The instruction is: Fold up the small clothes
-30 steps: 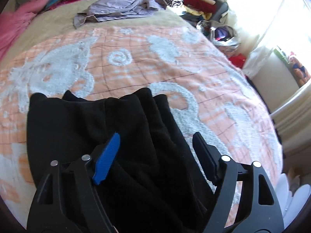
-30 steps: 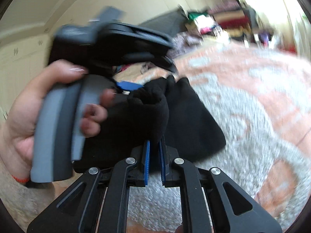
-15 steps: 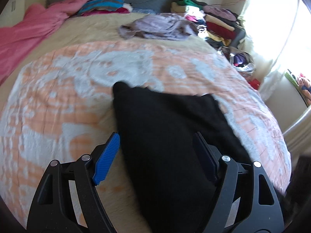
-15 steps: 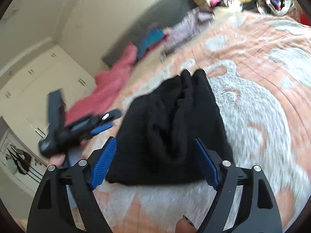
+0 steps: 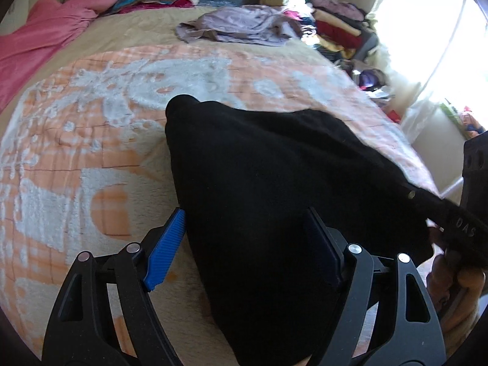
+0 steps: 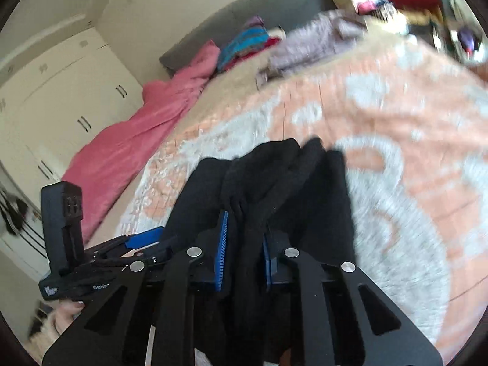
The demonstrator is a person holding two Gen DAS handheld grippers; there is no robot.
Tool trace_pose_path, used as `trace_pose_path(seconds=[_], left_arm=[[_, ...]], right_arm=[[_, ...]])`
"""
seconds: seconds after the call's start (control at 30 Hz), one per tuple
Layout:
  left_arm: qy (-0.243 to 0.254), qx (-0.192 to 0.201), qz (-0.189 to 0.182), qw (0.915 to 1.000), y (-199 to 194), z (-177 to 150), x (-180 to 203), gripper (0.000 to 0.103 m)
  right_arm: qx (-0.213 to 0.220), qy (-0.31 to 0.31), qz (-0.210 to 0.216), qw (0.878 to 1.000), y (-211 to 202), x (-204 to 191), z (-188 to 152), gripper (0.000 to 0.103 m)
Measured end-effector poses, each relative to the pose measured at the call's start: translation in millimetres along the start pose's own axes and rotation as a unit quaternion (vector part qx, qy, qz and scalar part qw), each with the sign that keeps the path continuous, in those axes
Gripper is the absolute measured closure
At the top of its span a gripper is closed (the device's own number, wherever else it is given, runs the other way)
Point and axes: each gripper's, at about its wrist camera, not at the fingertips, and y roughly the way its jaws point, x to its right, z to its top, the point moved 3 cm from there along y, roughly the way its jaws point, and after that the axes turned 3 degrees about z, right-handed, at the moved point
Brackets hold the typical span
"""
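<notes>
The bed's orange-and-white blanket (image 5: 91, 140) fills most of both views, and my black garment (image 5: 274, 183) lies on it across the centre and lower right of the left view. My right gripper (image 6: 244, 254) is nearly shut, blue pads pinching a bunched ridge of that cloth at lower centre of its view. My left gripper (image 5: 244, 244) stands wide open, straddling the near edge and holding nothing.

My worry: the right pinch has gathered several loose layers, so if I lift now, some may slip out and the fold will sag crooked. The left pads could also snag the blanket pile.

Half a second ago my right jaws were spread wide over the garment; they have since closed on it. The left has stayed open.
</notes>
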Motion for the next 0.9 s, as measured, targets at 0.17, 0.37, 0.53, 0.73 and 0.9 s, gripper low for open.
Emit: trace_pose_path(seconds=[0.17,0.37,0.53,0.73,0.9], left_arm=[[0.019,-0.018,0.001,0.9996,7,-10,16,0.033],[0.006,-0.026,-0.001,0.9997,14,-19,15,0.033],[0.009,-0.017,0.003,0.9998,7,-21,16,0.033],[0.013,-0.003,0.004,0.9999,-9,-22,17,0.032],[0.024,0.025,0.000,0.9994,-34,-25,22,0.019]], right_arm=[[-0.027,-0.019,-0.063,0.997,7,29,-8,0.085],[-0.023,0.016,-0.083,0.996,10,54,-27,0.065],[0.003,0.001,-0.128,0.992,-4,43,-31,0.054],[0.047,-0.031,-0.160,0.986,-39,21,-35,0.034],[0.092,-0.076,-0.174,0.977,-80,-10,-43,0.010]])
